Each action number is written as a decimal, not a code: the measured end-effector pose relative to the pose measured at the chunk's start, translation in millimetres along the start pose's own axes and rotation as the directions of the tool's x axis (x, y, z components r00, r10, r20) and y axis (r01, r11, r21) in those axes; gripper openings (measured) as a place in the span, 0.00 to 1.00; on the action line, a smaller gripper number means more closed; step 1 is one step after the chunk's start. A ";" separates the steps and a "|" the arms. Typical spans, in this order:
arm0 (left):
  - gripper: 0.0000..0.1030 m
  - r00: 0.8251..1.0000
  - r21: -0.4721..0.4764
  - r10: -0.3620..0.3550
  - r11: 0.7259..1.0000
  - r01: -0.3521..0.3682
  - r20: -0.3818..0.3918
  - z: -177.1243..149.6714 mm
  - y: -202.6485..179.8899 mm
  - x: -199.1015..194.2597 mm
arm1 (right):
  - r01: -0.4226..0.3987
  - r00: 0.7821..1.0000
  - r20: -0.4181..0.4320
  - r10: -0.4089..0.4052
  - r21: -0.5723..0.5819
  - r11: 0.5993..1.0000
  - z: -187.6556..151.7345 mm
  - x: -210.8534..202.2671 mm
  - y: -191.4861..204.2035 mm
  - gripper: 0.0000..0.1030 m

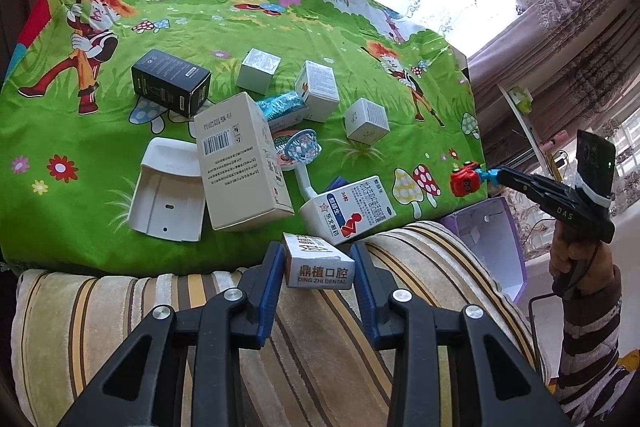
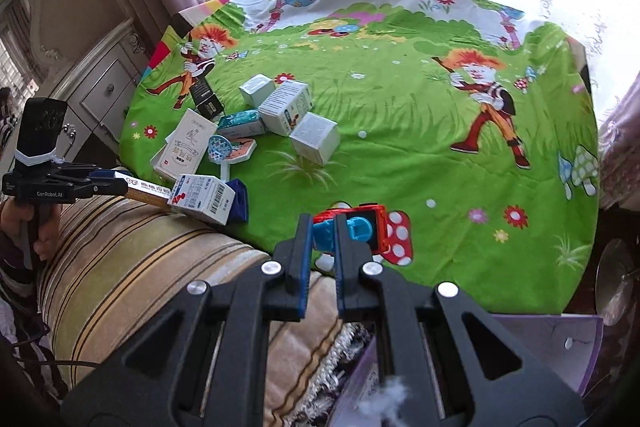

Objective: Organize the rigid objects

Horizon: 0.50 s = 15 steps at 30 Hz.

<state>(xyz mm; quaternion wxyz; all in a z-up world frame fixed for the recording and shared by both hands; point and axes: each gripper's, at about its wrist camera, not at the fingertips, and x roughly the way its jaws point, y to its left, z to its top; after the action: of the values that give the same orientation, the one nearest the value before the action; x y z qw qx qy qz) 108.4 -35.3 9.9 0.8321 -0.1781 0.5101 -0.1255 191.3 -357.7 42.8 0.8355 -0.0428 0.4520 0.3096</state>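
My left gripper [image 1: 318, 259] is shut on a white dental box [image 1: 318, 263] marked "DING ZHI DENTAL", held over the striped cushion at the table's near edge; it also shows in the right wrist view [image 2: 146, 191]. My right gripper [image 2: 322, 227] is shut on the blue part of a red and blue toy [image 2: 356, 231], low over the near right edge of the green cloth; the toy also shows in the left wrist view [image 1: 464, 181]. Several boxes lie in a cluster on the cloth, among them a large white barcode box [image 1: 240, 163] and a black box [image 1: 170, 81].
A white medicine box [image 1: 348, 211] leans at the cloth's near edge. A blue mini basketball hoop [image 1: 304, 151] and an open white tray [image 1: 168, 191] lie among the boxes. An open purple box [image 1: 492, 243] sits to the right of the cushion [image 1: 120, 307]. Curtains hang behind the table.
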 end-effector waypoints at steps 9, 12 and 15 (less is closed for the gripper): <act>0.34 1.000 0.013 0.004 1.000 -0.004 0.024 2.1 -8.5 -8.8 | 0.050 0.999 -0.032 -0.045 0.195 0.979 -73.4 -16.5 -52.5 0.12; 0.34 0.999 0.018 0.006 1.000 -0.007 0.032 2.9 -11.8 -11.9 | 0.060 0.998 -0.051 -0.048 0.265 0.962 -97.7 -13.9 -69.4 0.12; 0.34 0.999 0.022 0.010 1.000 -0.011 0.039 4.3 -15.7 -14.7 | 0.064 0.996 -0.079 -0.041 0.320 0.945 -120.4 -7.8 -81.4 0.12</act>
<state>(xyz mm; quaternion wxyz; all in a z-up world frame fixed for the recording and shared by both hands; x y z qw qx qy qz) 105.2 -43.0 30.1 0.8443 -0.1686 0.4934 -0.1234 145.7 -469.2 -38.8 0.8226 0.0711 0.5246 0.2076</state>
